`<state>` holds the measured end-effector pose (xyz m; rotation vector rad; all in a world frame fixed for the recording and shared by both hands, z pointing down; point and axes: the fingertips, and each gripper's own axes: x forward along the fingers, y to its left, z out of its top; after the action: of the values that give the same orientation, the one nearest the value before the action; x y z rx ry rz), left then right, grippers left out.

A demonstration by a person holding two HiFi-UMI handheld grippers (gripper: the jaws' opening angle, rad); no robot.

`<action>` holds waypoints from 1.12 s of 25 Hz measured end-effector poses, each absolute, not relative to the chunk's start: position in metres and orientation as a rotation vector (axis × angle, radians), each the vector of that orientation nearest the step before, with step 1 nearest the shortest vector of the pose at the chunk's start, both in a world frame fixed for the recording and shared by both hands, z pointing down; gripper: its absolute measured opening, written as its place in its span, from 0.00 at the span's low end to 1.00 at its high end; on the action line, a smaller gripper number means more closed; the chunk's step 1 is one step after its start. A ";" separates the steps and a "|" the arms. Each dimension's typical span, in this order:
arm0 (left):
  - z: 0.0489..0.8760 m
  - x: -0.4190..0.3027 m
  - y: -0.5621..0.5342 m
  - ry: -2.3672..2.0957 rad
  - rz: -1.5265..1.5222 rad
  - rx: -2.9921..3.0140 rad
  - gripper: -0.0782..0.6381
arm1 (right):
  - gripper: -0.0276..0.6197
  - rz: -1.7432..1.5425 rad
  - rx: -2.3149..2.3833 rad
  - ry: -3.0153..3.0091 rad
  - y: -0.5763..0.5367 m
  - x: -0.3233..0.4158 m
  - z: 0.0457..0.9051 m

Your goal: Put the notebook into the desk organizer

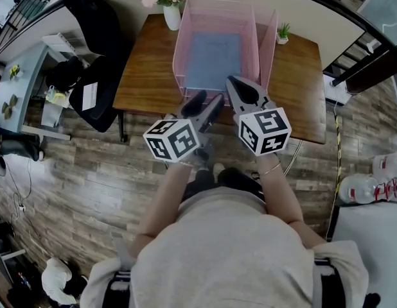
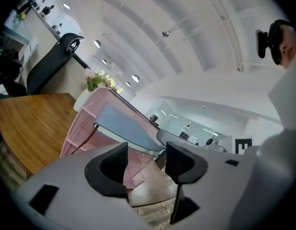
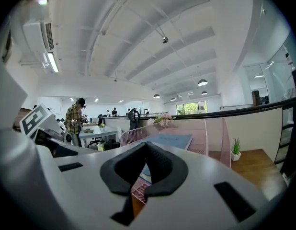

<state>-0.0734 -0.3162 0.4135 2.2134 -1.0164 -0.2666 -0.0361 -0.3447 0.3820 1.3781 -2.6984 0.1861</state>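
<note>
L gripper [image 2: 145,163] jaws apart, empty; R gripper [image 3: 146,166] jaws shut, empty. Just ahead of fingertips: notebook [image 1: 213,59] in pink organizer [image 1: 183,51]; vase [image 1: 172,17] beyond-left, sm. plant [image 1: 284,32] right.

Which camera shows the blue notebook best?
The head view: it looks down on the blue notebook, its cover lying open to view inside the pink mesh organizer. The left gripper view catches it slanted from the side; the right gripper view at a shallow angle.

text: none readable | labels: none readable | numbers: none readable
</note>
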 end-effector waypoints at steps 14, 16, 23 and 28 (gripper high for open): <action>0.364 -0.089 -0.326 -1.162 -0.229 2.429 0.30 | 0.06 0.155 1.334 -2.735 -0.334 -0.041 0.365; 0.360 -0.089 -0.328 -1.184 -0.223 2.451 0.28 | 0.06 0.139 1.321 -2.746 -0.333 -0.041 0.361; 0.350 -0.084 -0.333 -1.208 -0.181 2.519 0.21 | 0.06 0.106 1.281 -2.775 -0.335 -0.043 0.350; 0.343 -0.079 -0.336 -1.196 -0.196 2.552 0.13 | 0.06 0.078 1.269 -2.807 -0.336 -0.043 0.342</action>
<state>-0.0792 -0.3363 0.3426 2.5524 -1.1959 -0.1959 -0.0430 -0.3355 0.3424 1.2687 -2.8067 0.0779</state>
